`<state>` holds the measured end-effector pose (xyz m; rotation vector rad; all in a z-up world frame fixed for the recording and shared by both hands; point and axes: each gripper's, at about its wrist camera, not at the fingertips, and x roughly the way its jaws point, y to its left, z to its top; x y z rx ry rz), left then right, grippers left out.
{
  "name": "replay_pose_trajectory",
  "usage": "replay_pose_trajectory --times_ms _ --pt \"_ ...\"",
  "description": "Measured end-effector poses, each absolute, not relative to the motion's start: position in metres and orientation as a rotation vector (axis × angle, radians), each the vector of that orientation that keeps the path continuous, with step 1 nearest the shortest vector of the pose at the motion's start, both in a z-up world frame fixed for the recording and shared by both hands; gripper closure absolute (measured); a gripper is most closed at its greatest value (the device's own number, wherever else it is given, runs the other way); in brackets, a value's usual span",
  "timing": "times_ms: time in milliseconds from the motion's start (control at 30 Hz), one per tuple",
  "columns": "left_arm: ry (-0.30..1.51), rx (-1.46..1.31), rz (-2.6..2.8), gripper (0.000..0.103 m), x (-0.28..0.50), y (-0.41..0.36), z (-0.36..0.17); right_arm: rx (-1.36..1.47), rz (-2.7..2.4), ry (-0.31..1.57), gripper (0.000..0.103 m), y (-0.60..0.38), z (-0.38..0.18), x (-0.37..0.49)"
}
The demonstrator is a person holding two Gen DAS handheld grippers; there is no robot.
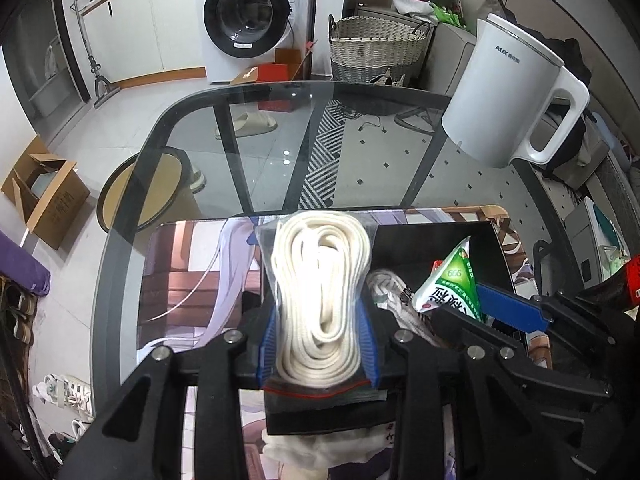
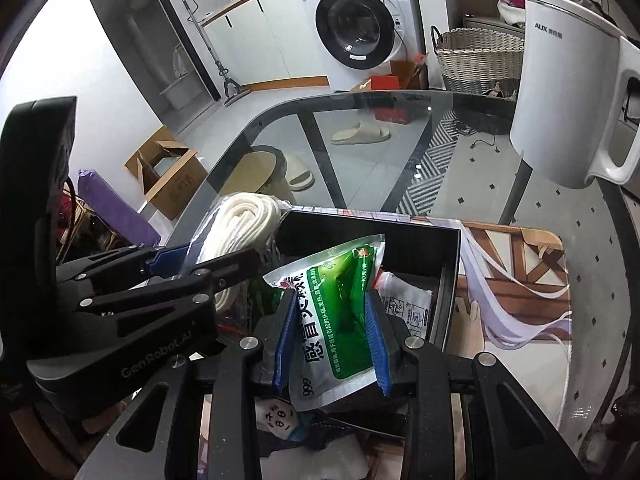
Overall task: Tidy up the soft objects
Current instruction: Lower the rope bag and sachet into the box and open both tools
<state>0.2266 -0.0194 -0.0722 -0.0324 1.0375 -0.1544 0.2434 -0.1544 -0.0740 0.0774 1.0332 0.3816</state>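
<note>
My left gripper [image 1: 319, 344] is shut on a clear zip bag of coiled white rope [image 1: 320, 280], held over the left edge of a black box [image 1: 486, 240]. The bag also shows in the right wrist view [image 2: 240, 228]. My right gripper [image 2: 332, 340] is shut on a green and white medicine sachet [image 2: 340, 312], held above the same black box [image 2: 448, 280]. The sachet shows in the left wrist view [image 1: 450, 284], beside the right gripper's blue pad [image 1: 512, 304]. A white packet [image 2: 408, 304] and a grey-white cloth [image 1: 394, 296] lie inside the box.
The box sits on a printed mat [image 1: 192, 264] on a glass table [image 1: 280, 144]. A white AUX kettle [image 1: 508, 96] stands at the table's far right. White soft items [image 2: 328, 460] lie near the front edge. A wicker basket [image 1: 376, 48] and washing machine [image 1: 248, 16] stand behind.
</note>
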Motion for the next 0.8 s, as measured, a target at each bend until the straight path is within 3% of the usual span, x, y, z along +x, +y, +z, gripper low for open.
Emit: replay_pose_trajectory --times_ms 400,567,800 --pt "1.03 -0.063 -0.168 0.062 0.224 -0.013 -0.069 0.098 0.376 1.034 0.064 -0.157 -0.07 0.243" --pt "0.997 -0.044 -0.159 0.05 0.22 -0.012 -0.062 0.116 0.381 1.033 0.061 -0.161 -0.067 0.241" --pt "0.975 -0.07 -0.186 0.05 0.216 -0.009 -0.052 0.141 0.384 1.024 0.057 -0.165 -0.061 0.238"
